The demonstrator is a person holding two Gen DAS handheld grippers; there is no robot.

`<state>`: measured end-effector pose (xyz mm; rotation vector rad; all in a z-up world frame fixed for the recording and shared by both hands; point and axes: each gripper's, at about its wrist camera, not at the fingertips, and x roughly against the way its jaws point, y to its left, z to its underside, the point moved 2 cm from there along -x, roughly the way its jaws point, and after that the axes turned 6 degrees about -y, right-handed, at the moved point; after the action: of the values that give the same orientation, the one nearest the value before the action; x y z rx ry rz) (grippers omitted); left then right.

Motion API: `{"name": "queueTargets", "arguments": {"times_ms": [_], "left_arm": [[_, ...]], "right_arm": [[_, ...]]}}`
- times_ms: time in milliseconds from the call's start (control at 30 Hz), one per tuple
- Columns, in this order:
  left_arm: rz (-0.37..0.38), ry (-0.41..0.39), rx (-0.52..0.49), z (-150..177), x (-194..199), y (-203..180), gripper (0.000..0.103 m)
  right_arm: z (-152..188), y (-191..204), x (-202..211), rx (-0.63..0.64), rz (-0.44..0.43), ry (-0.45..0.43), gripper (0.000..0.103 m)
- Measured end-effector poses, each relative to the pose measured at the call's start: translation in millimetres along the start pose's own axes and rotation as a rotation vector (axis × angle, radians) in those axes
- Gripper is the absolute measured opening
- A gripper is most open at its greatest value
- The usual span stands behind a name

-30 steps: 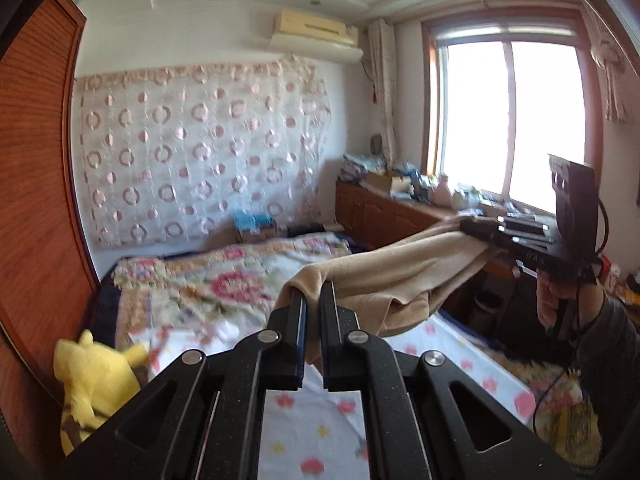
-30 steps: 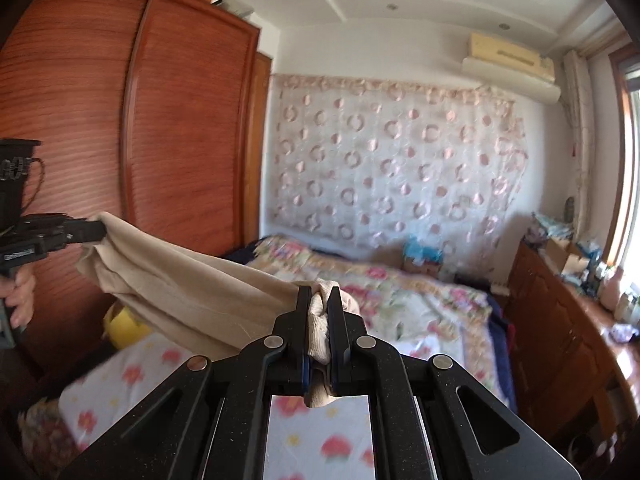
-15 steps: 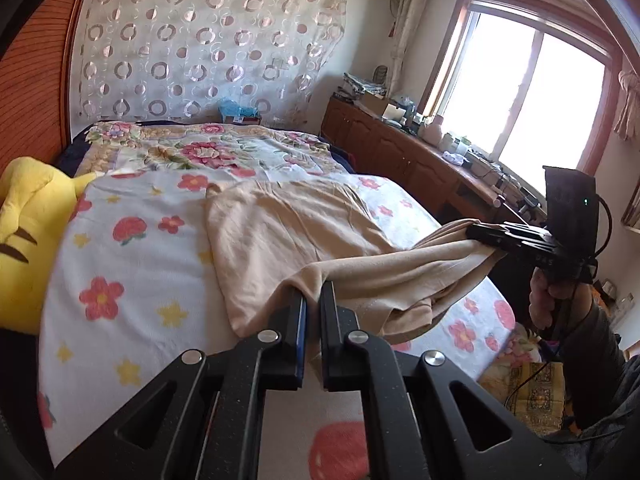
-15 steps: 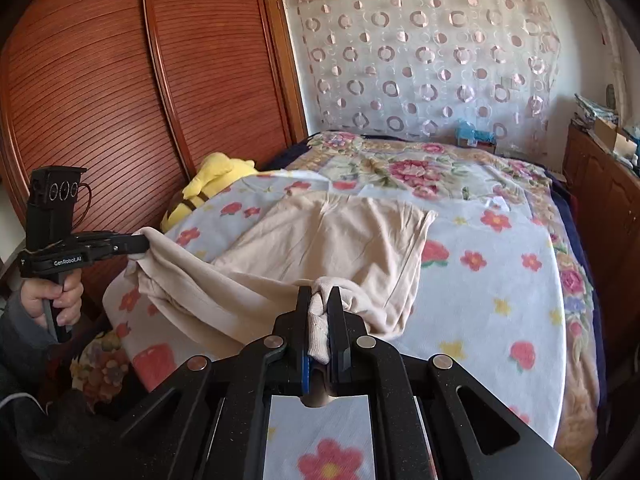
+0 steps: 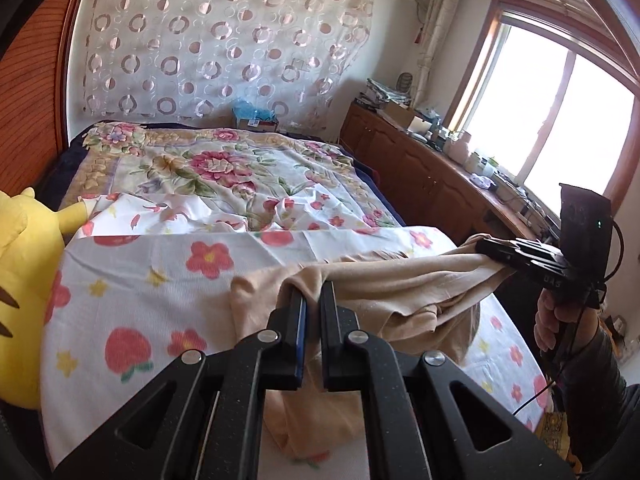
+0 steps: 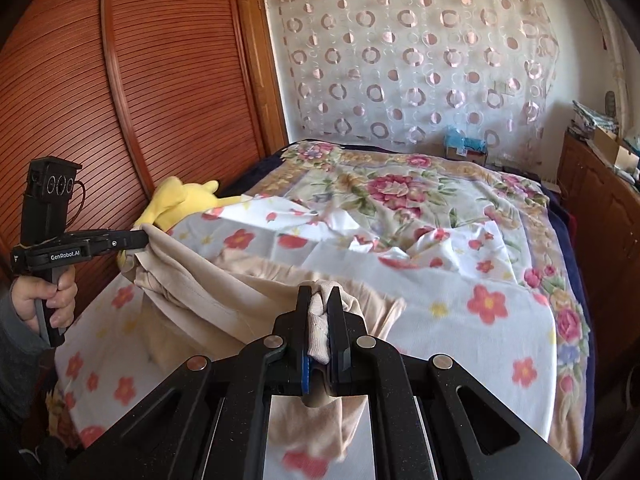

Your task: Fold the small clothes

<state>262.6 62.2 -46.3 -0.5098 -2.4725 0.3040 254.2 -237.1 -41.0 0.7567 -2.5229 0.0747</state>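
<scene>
A beige garment (image 5: 400,292) hangs stretched between my two grippers over the near end of the bed (image 5: 132,272). My left gripper (image 5: 311,294) is shut on one end of it; it also shows in the right wrist view (image 6: 142,239). My right gripper (image 6: 320,294) is shut on the ribbed edge of the other end; it also shows in the left wrist view (image 5: 482,246). The garment (image 6: 208,284) sags between them, its lower part bunched on the flowered sheet (image 6: 460,280) and near the bed's front edge.
A yellow plush toy (image 5: 20,280) lies at the bed's left side, beside a wooden wardrobe (image 6: 120,100). A floral quilt (image 5: 208,168) covers the far half. A wooden cabinet (image 5: 420,168) with clutter runs along the right under the window.
Both grippers have pulled the garment back toward the near edge of the bed. It lay spread further up the sheet before; now it is gathered close to the grippers. Both stay shut on it.
</scene>
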Motion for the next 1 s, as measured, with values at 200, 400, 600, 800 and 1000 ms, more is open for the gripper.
{"name": "queueTargets", "arguments": {"times_ms": [200,400,600,800,1000], "left_arm": [[-0.04,0.055,-0.023,-0.6,-44.3,14.4,0.006],[-0.039,0.111,-0.017,10.5,-66.1,26.4,0.01],[-0.064,0.116,-0.047,12.2,-45.2,30.3,0.032],[-0.049,0.184,-0.075,39.1,-33.5,29.5,0.033],[-0.059,0.236,-0.108,56.5,-48.2,19.6,0.033]], "right_arm": [[8.2,-15.0,-48.2,-0.027,0.016,0.07,0.006],[1.6,-25.3,-68.4,-0.077,0.009,0.083,0.008],[-6.1,-21.1,-46.4,-0.018,0.093,0.051,0.016],[8.1,-16.8,-20.1,0.049,0.103,0.067,0.031],[34.5,7.4,-35.4,0.152,0.088,0.164,0.034]]}}
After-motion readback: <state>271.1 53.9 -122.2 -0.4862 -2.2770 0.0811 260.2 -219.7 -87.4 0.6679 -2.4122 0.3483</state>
